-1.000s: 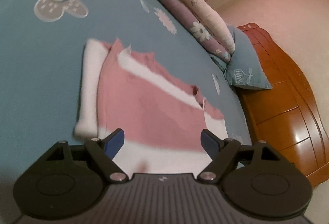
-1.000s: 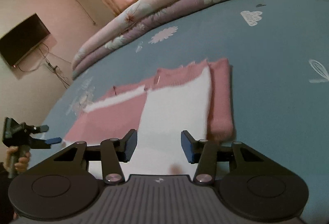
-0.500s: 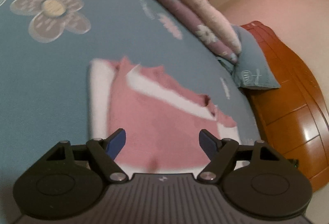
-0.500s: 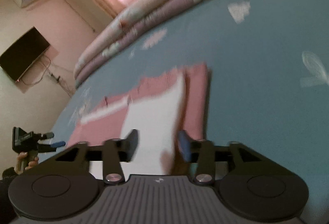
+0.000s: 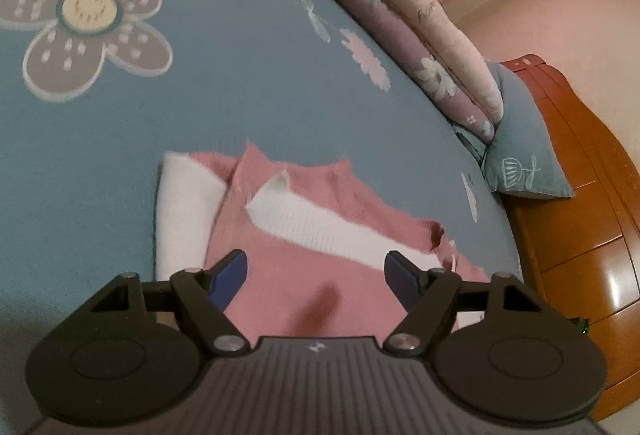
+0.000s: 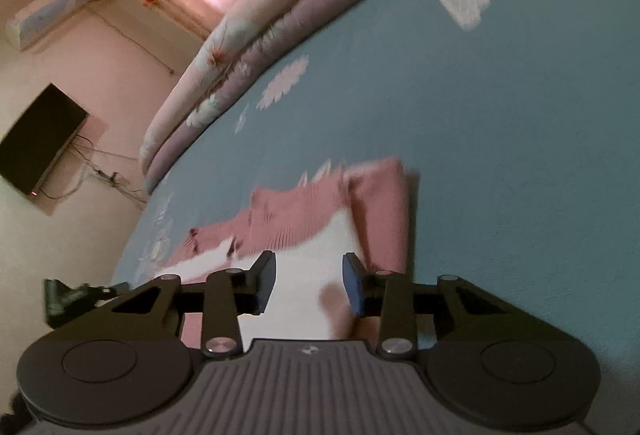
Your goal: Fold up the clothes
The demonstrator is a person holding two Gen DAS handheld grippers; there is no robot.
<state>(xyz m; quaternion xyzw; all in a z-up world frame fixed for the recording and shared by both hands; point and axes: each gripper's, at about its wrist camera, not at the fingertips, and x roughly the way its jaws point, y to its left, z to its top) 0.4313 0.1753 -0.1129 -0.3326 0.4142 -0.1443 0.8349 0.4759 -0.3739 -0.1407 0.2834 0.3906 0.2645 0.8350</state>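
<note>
Covering bed [image 5: 240,107]: blue sheet (floral)

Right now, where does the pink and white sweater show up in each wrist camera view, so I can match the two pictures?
Left wrist: the sweater lies lower centre on the blue sheet, just ahead of the open left gripper.
Right wrist: the sweater lies lower centre, ahead of the open right gripper.
Shared landmark: the rolled floral quilt along the bed's far edge.

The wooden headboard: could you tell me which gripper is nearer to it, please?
Left. The left gripper hangs open over the sweater with the headboard close on its right. The right gripper sees no headboard.
</note>
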